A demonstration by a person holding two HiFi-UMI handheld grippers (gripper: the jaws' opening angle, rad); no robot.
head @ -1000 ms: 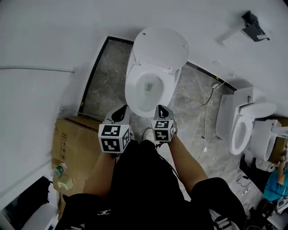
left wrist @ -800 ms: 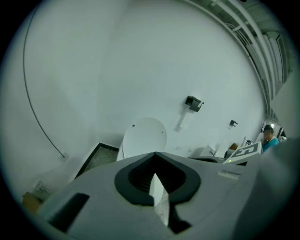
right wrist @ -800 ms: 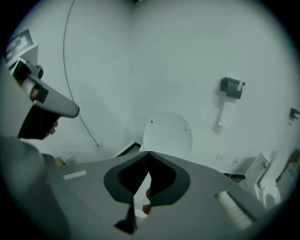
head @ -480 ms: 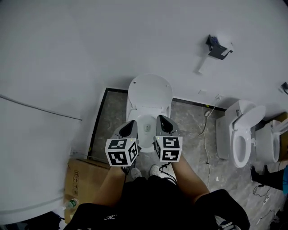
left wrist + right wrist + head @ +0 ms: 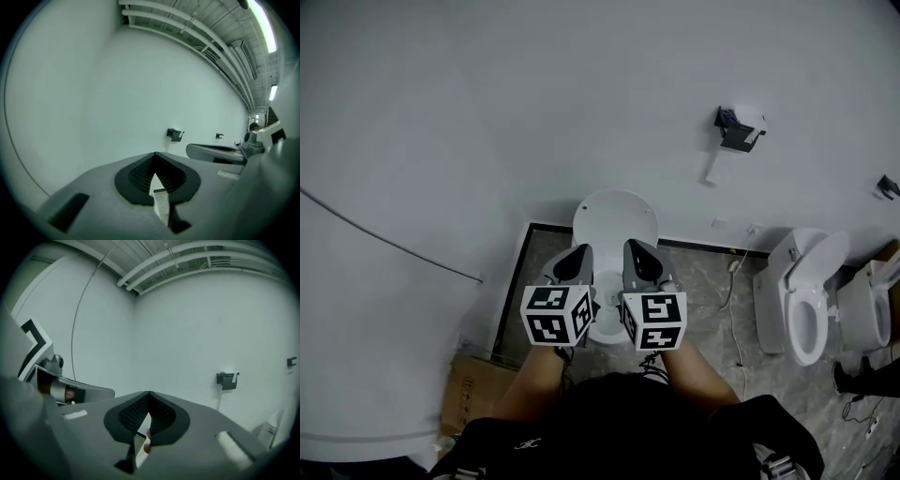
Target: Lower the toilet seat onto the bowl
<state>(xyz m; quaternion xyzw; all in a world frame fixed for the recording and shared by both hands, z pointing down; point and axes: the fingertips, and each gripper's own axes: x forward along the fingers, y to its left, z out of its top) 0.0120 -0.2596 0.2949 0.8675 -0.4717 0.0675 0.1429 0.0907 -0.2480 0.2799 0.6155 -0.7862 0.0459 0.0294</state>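
Observation:
The white toilet stands against the wall in the head view, its raised lid (image 5: 615, 217) upright; whether the seat is up with it I cannot tell. A strip of the bowl (image 5: 607, 323) shows between the two marker cubes. My left gripper (image 5: 579, 249) and right gripper (image 5: 634, 245) are held side by side in front of the toilet, pointing at the wall, touching nothing. In the left gripper view the left gripper (image 5: 154, 153) is shut and empty. In the right gripper view the right gripper (image 5: 148, 392) is shut and empty too.
A paper holder (image 5: 739, 127) hangs on the wall to the right. A second toilet (image 5: 802, 300) with its seat up and another fixture (image 5: 862, 305) stand at the right. A cable (image 5: 733, 300) runs down the floor. A cardboard box (image 5: 473, 384) sits at the lower left.
Both grippers have risen together from down by the bowl's front to in front of the raised lid. The head view has tipped up, so more wall shows and the toilet looks smaller.

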